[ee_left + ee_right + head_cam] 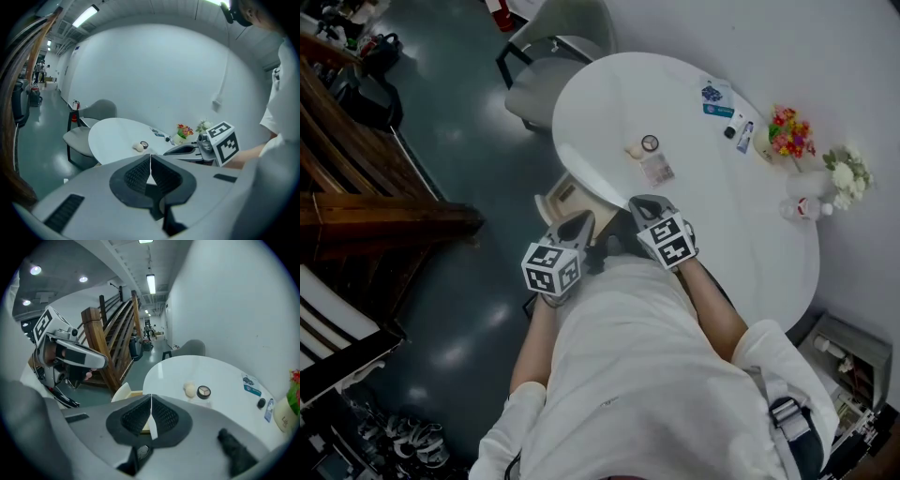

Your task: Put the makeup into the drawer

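Note:
On the round white table (741, 234) lie a round compact (650, 142), a beige puff (635, 151) and a clear flat packet (657, 170). A pale wooden drawer (565, 196) stands pulled out under the table's near edge. My left gripper (580, 222) hovers just over the drawer, shut and empty. My right gripper (643, 204) is at the table edge, short of the packet, also shut with nothing in it. The right gripper view shows the compact (204, 392), the puff (190, 389) and the drawer (125, 392) beyond its closed pads (151, 416). In the left gripper view the pads (150, 169) meet.
A blue-and-white box (716, 97), small tubes (741, 131) and two flower pots (789, 133) sit at the table's far side. A grey chair (551, 58) stands behind the table. A wooden staircase (366, 202) fills the left.

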A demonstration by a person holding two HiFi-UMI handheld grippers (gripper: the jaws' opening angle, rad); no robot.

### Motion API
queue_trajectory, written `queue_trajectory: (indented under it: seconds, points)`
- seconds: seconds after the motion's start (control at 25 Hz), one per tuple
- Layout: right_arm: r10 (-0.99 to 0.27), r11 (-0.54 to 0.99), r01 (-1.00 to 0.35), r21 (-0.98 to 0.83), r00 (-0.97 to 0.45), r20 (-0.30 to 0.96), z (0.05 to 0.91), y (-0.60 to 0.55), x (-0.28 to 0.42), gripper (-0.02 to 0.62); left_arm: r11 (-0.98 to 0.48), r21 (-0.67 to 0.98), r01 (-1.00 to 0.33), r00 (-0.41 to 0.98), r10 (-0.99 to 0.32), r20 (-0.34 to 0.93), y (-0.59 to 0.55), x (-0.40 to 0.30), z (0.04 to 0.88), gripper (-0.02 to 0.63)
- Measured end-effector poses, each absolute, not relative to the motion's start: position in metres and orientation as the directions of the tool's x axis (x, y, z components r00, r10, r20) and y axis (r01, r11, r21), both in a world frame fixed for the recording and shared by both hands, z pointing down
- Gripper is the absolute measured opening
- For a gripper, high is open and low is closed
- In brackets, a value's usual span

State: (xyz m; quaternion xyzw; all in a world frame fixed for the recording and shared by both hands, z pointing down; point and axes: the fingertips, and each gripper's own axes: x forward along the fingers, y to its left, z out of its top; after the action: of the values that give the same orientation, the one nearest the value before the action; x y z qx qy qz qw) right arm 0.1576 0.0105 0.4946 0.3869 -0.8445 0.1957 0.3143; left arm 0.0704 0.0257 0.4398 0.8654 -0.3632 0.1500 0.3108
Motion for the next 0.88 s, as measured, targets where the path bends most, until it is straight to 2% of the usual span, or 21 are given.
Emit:
queue_trajectory:
  seconds: [0.32, 0.44, 0.88]
  points:
    - [-0.522, 0.633, -0.775, -0.005, -0.431, 0.736, 0.525, -0.026, 0.186, 0.019, -0.484, 0.436, -0.759, 0.652, -0.564, 0.507, 0.029, 0.062, 0.446, 0.011]
    - [-0.507, 0.642, -0.767, 0.015, -0.409, 0.759, 0.541, -0.045, 0.191, 0.078, -0.453, 0.441, -0.775, 0.632, -0.576, 0.519, 0.028, 0.055, 0.448, 0.011]
    - [-0.485, 0.670, -0.737, 0.087, -0.345, 0.804, 0.578, -0.107, 0.191, 0.157, -0.373, 0.451, -0.811, 0.582, -0.597, 0.552, 0.022, 0.037, 0.458, 0.011]
